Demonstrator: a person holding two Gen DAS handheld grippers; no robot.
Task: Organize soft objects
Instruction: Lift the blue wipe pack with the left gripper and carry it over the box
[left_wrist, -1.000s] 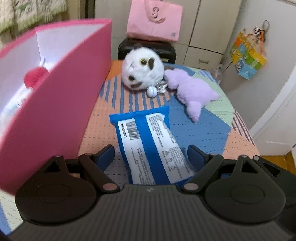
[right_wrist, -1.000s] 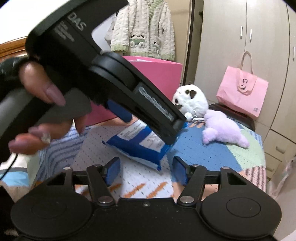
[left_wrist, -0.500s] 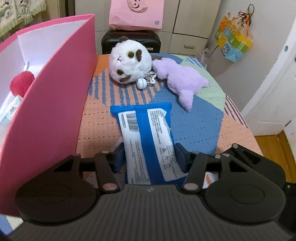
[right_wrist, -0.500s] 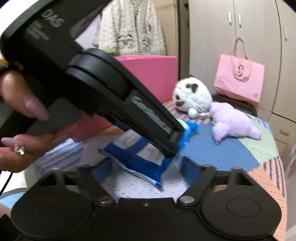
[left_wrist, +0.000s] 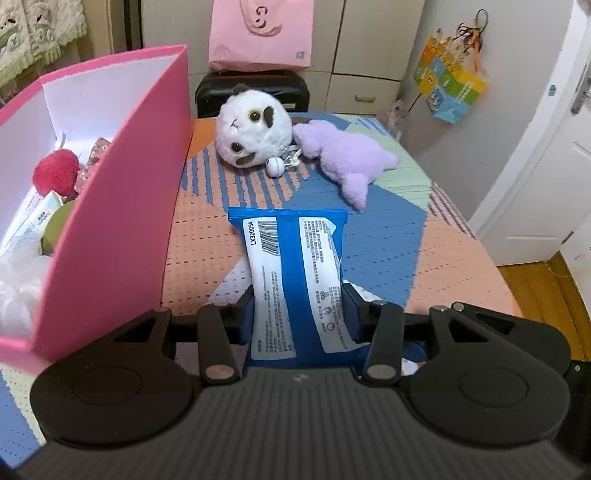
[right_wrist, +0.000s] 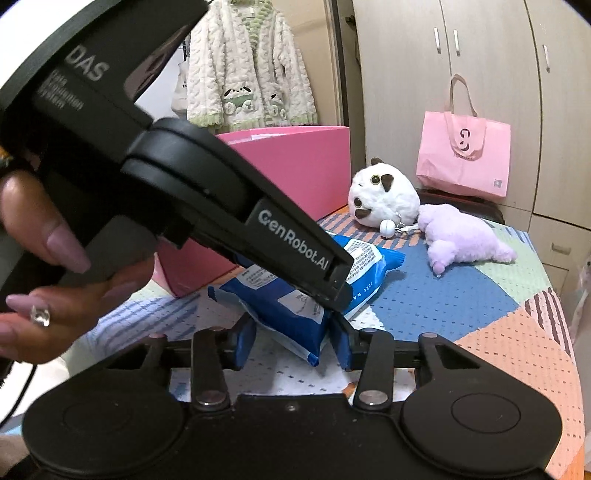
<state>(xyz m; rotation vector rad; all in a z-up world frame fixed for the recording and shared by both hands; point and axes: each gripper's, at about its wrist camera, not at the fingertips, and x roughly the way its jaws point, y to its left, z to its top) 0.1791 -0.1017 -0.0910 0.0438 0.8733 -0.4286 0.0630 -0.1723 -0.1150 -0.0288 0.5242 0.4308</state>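
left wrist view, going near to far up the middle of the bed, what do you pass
left gripper shut on the blue wipes pack → round white plush → black suitcase → pink tote bag

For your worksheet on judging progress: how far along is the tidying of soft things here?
Done: a red pompom and other items lie in the pink box. In hand: the left claw has closed on the blue packet. Left: the white plush and purple plush lie on the bed.
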